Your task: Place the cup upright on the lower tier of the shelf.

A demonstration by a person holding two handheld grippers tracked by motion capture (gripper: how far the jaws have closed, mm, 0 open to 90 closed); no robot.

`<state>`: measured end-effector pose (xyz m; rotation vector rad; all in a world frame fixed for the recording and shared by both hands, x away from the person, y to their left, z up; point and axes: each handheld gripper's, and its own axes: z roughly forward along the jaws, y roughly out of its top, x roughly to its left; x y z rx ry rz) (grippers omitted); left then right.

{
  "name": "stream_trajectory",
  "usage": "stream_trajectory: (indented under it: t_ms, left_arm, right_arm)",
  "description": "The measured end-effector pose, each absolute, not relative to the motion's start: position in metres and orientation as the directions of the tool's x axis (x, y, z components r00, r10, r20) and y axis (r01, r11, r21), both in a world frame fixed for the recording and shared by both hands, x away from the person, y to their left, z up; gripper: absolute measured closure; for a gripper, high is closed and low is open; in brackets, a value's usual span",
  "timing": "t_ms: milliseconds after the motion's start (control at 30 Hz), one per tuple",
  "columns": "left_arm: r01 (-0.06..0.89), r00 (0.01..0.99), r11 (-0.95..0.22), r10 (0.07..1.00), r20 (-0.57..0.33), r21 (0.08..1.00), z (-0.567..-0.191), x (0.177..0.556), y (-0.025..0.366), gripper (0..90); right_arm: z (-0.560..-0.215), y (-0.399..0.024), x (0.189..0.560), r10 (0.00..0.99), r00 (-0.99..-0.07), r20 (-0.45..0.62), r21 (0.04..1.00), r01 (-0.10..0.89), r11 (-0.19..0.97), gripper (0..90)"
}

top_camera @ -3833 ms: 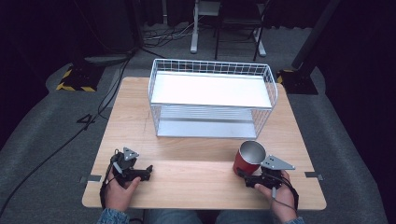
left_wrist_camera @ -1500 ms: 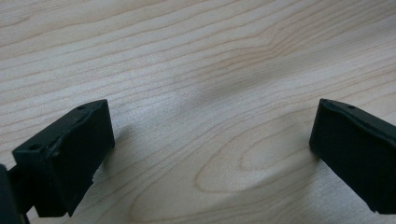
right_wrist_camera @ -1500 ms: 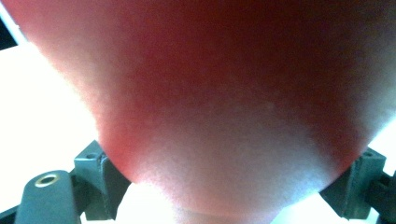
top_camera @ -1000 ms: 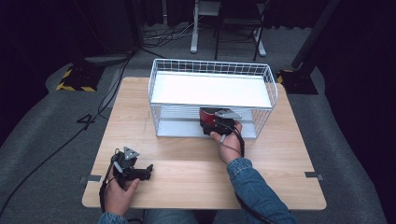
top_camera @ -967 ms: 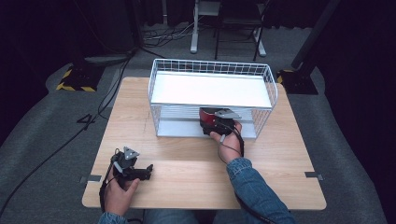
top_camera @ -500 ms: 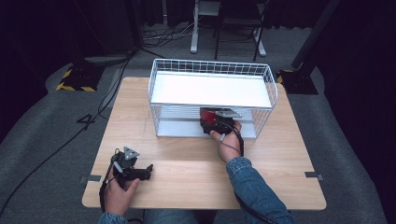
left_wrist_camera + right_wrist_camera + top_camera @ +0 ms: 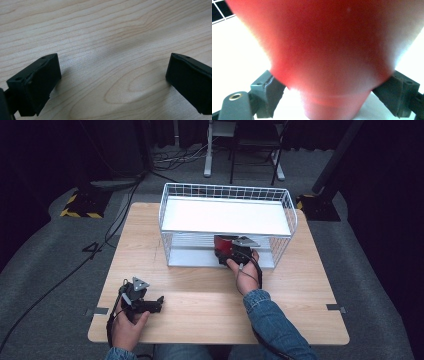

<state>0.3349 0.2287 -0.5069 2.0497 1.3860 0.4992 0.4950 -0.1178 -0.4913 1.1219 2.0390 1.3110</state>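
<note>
A red cup (image 7: 223,244) sits at the open front of the lower level of a white wire rack (image 7: 227,190), under the rack's white shelf. My right gripper (image 7: 227,252) is shut on it. In the right gripper view the cup (image 7: 332,47) looms close and blurred, with both black jaws pressed against its sides and a bright white surface beneath. My left gripper (image 7: 159,303) rests at the table's front left. Its jaws stand wide open in the left gripper view (image 7: 112,75) over bare wood with nothing between them.
The wooden table (image 7: 200,290) carries the rack across its far half. Black stands, cables and a yellow-striped base (image 7: 80,207) lie on the grey floor beyond the table.
Since 3.8 s ago my right gripper has carried the red cup from the table's front right into the rack's lower level. Over the last second nothing has visibly moved.
</note>
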Motion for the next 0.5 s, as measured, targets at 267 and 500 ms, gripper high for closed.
stream_trajectory:
  t_ms: [267, 500]
  left_arm:
    - [0.697, 0.377, -0.264, 0.926, -0.028, 0.666, -0.507, 0.335, 0.228, 0.2]
    - [0.697, 0.375, -0.261, 0.927, -0.029, 0.668, -0.507, 0.336, 0.227, 0.2]
  right_arm:
    - [-0.49, -0.125, 0.482, 0.825, -0.563, 0.044, 0.888, 0.4, 0.226, 15.7]
    - [-0.485, -0.138, 0.468, 0.811, -0.583, 0.046, 0.883, 0.403, 0.239, 15.7]
